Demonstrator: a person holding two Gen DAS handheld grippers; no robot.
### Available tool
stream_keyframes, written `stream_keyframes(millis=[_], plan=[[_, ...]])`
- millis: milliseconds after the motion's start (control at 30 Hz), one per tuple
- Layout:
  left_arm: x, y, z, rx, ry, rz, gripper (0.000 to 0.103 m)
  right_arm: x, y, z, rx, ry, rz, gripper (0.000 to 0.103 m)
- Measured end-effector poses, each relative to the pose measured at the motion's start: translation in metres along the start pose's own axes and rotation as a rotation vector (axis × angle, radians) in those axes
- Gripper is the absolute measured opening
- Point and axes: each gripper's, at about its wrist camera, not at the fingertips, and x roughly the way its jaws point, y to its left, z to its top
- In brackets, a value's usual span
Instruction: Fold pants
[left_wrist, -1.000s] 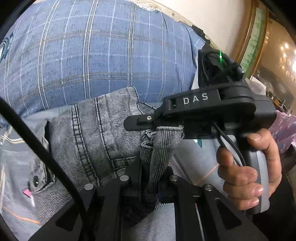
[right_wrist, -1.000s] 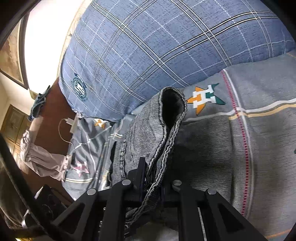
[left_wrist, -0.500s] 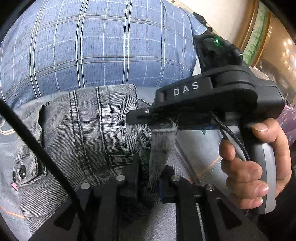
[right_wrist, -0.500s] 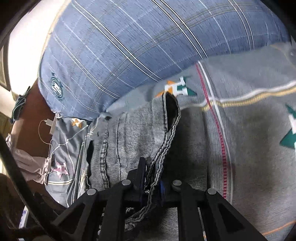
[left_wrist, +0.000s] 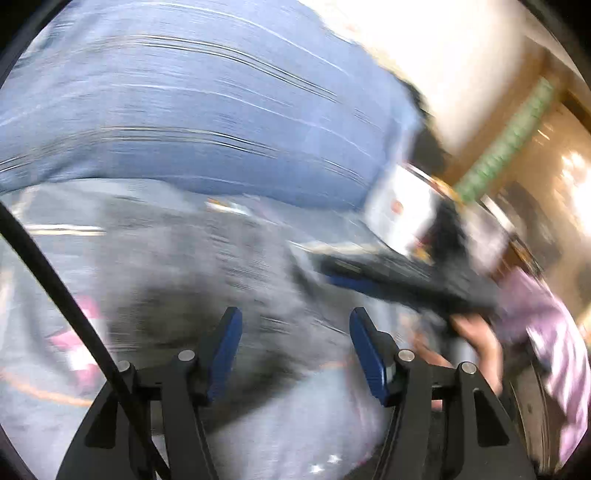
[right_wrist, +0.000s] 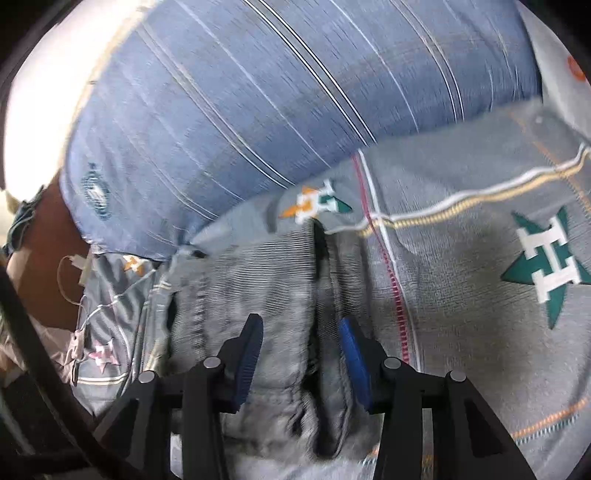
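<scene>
The grey denim pants (right_wrist: 258, 295) lie on the grey patterned bedsheet (right_wrist: 461, 258), below a blue plaid pillow. In the left wrist view they show as a blurred dark grey mass (left_wrist: 207, 280). My left gripper (left_wrist: 295, 339) is open, its blue pads apart and empty just above the pants. My right gripper (right_wrist: 301, 347) is open too, with the pants' edge lying loose between its blue pads (right_wrist: 352, 354). The right gripper also shows in the left wrist view (left_wrist: 406, 280), blurred, with the hand on it.
A large blue plaid pillow (right_wrist: 277, 103) (left_wrist: 184, 110) fills the far side. The bed's left edge with a white cable (right_wrist: 70, 273) and clothes lies at left. A purple patterned cloth (left_wrist: 546, 332) and a wooden frame stand at right.
Both grippers have opened and let go of the pants, which now lie on the sheet. The left view is blurred from fast motion; the right gripper has dropped lower in it.
</scene>
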Motion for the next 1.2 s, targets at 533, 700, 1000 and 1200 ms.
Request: stream_keyframes(millis=[533,700,1000,1200], plan=[[0.035,0.088,-0.022,-0.269,0.124,0.128,0.061,0.027,0.0,-0.03,0.052,0.095,-0.03,0.03],[0.035,0.097,-0.025,-0.299,0.12,0.112,0.061,0.034,-0.004,-0.031,0.055,0.124,-0.021,0.03],[0.031,0.096,-0.023,-0.299,0.117,0.104,0.061,-0.009,0.03,-0.032,-0.055,0.024,-0.005,0.01],[0.04,0.093,-0.024,-0.268,0.136,0.129,0.061,0.004,0.022,-0.043,-0.066,0.069,-0.151,0.009]])
